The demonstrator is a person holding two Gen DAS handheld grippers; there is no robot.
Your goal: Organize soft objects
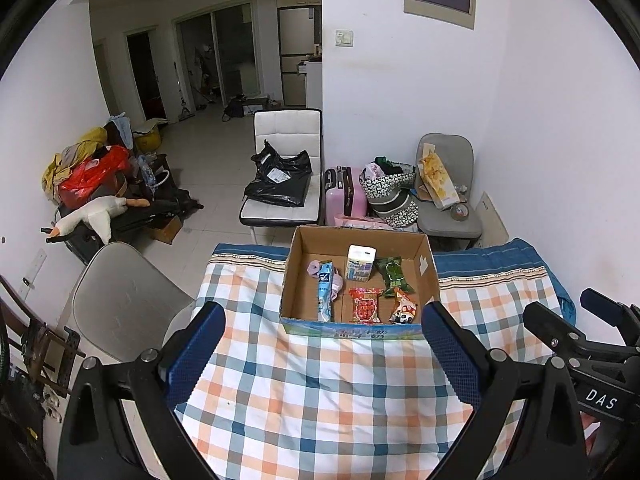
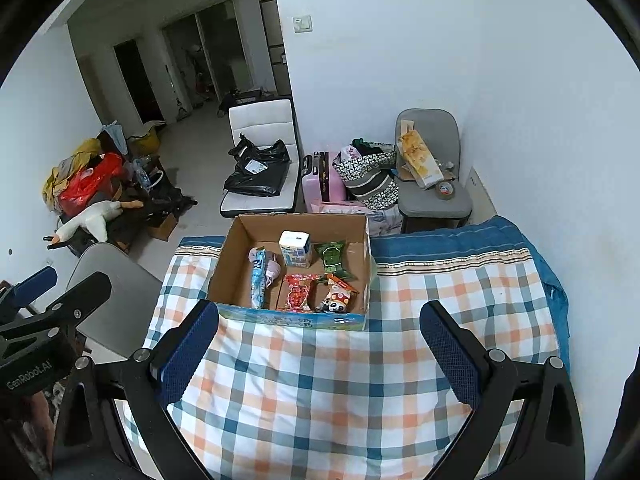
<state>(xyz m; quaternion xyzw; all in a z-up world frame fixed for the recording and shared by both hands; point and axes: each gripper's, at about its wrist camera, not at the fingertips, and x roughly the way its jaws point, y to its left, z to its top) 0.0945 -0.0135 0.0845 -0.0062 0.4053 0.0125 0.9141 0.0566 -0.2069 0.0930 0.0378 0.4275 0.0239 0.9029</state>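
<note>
An open cardboard box stands at the far edge of a plaid-covered table. Inside lie a blue packet over a pink soft item, a white tissue pack, a green packet, a red packet and a panda packet. The box shows the same contents in the right wrist view. My left gripper is open and empty, held above the cloth short of the box. My right gripper is open and empty, beside it to the right.
Beyond the table stand a white chair with a black bag, a pink suitcase, a patterned bag and a grey chair. A grey chair back is at the table's left. Clutter with a plush goose lies far left.
</note>
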